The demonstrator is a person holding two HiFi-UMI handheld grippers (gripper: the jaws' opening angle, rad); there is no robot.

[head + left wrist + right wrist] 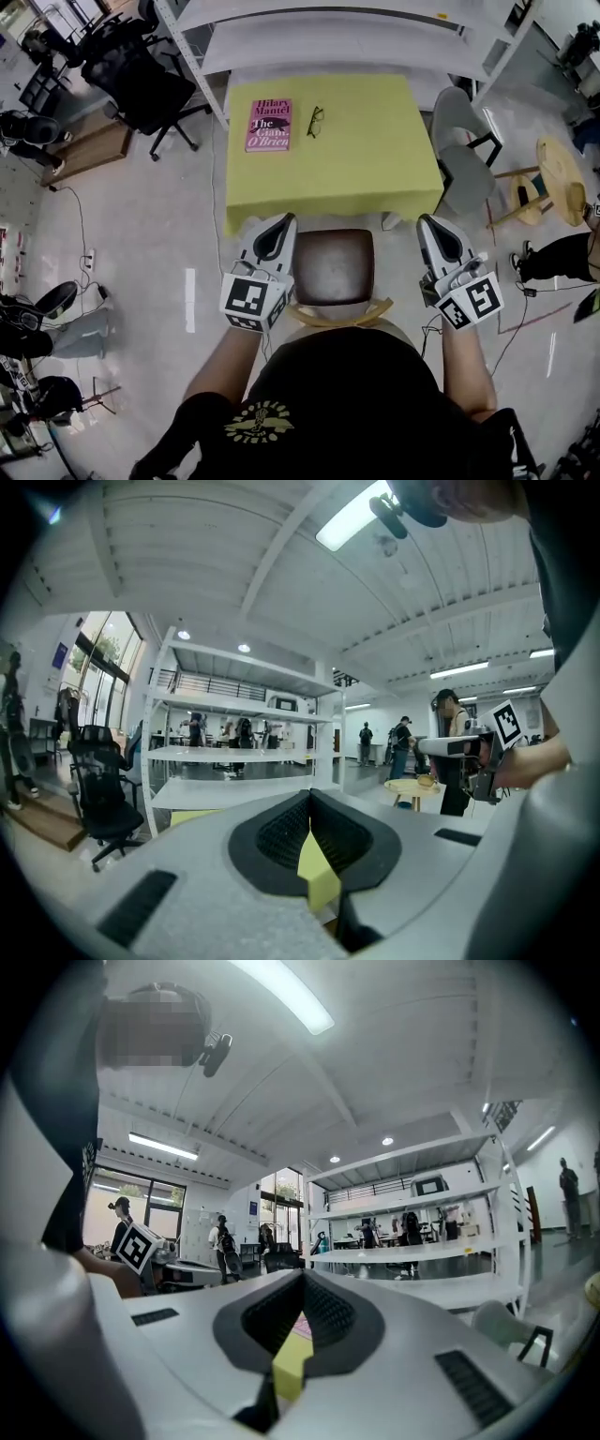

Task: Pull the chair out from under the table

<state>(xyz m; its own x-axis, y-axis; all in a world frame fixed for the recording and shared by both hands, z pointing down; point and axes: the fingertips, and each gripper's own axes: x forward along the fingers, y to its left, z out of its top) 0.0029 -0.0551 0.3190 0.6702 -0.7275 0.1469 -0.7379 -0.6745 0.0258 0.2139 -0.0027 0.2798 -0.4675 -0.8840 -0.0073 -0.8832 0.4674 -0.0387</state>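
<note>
Against the white shelving (328,37) stands a table (375,159) draped in a yellow-green cloth, seen steeply from above in the head view. A black office chair (141,75) sits off to the left of the shelving, and a grey chair (459,159) stands just beside the table's right edge.

At the middle of the table's near side is the chair (334,265) of the task. Its dark brown seat lies just this side of the cloth's hem, front edge meeting the hem in the picture. Its curved wooden backrest (339,317) is close to the person's body.

The left gripper (281,223) is just left of the seat and the right gripper (429,225) further off to its right, so the chair lies between them. Both point toward the table, and neither is seen touching the chair.

In the left gripper view the left gripper's jaws are pressed together with nothing held; only a sliver of yellow cloth shows past them. The right gripper view shows the same for the right gripper.

On the far left part of the tabletop lies a pink book (269,125), with a pair of glasses (315,121) just to its right.
</note>
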